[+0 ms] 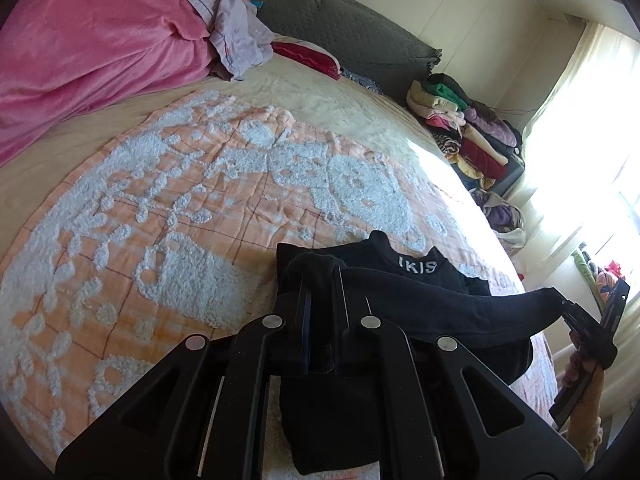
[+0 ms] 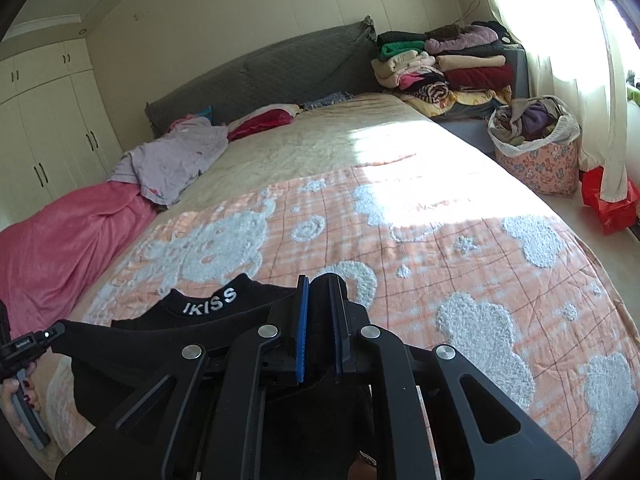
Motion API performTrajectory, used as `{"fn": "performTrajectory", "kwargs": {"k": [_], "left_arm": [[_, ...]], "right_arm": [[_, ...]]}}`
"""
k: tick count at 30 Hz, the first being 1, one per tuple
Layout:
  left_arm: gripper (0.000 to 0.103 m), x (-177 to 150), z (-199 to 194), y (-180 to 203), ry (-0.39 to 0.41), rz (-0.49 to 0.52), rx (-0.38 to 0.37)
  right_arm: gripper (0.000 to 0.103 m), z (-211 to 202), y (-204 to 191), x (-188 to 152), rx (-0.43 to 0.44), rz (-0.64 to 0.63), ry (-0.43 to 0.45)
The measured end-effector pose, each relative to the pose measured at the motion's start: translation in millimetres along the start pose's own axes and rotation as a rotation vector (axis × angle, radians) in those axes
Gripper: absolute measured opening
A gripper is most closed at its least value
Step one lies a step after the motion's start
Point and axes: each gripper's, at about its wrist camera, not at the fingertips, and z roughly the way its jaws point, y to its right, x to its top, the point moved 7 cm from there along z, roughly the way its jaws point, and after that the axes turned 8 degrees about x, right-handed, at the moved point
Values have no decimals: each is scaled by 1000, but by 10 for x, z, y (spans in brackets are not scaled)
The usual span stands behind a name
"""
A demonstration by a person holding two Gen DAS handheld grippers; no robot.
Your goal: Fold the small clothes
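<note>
Left claw (image 1: 322, 276) pinching black garment (image 1: 424, 304), right claw (image 2: 322, 292) pinching its other end, stretched between, above bed (image 2: 400, 240)

left gripper (image 1: 320, 280) clamped on black garment (image 1: 420, 308) stretched right to right gripper (image 1: 560, 300), over orange patterned blanket (image 1: 180, 208); pink blanket (image 1: 80, 52) far left, clothes pile (image 1: 460, 128) far right.

Black tongs (image 2: 320, 320) with silver pivot screws and blue-lined fingers (image 2: 302, 328); dark red polish on hand (image 2: 18, 400) gripping grey handle.
</note>
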Motion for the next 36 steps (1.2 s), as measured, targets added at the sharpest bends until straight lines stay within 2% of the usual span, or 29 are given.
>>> {"fn": "performTrajectory", "kwargs": {"k": [3,4,5,6,7,10,13,16,18,20,23,27,31,36], "left_arm": [[4,-50,105,-6,-17,5,17],[8,-70,120,-4,-20,10,21],[13,-93,123,-3,-18,22,32],[29,-102,110,-6,-11,34,47],[37,-112,83,-11,-2,50,64],[40,-108,-46,-20,32,73,81],[40,-127,-208,22,74,110,93],[40,-230,-318,148,85,167,82],[39,-322,-341,252,79,213,82],[33,-433,-330,372,61,254,65],[32,-618,-239,563,21,316,46],[32,-748,-34,663,-13,376,78],[32,-744,199,666,-38,406,123],[32,-691,431,650,-61,418,160]], "right_arm": [[9,171,65,-121,-28,13,-40],[11,210,77,-161,-44,11,-51],[17,235,83,-194,-58,6,-58],[21,245,84,-220,-65,3,-58],[29,226,89,-233,-66,4,-51],[51,96,99,-226,-70,20,-6],[51,-82,39,-213,-53,3,41],[51,-214,-100,-232,-27,-36,57],[47,-271,-201,-280,-5,-65,50],[24,-295,-316,-358,15,-104,26],[17,-260,-489,-496,29,-176,-19],[16,-65,-554,-728,-44,-267,-128],[16,241,-421,-921,-95,-275,-243],[16,515,-360,-957,-106,-272,-279]]}}
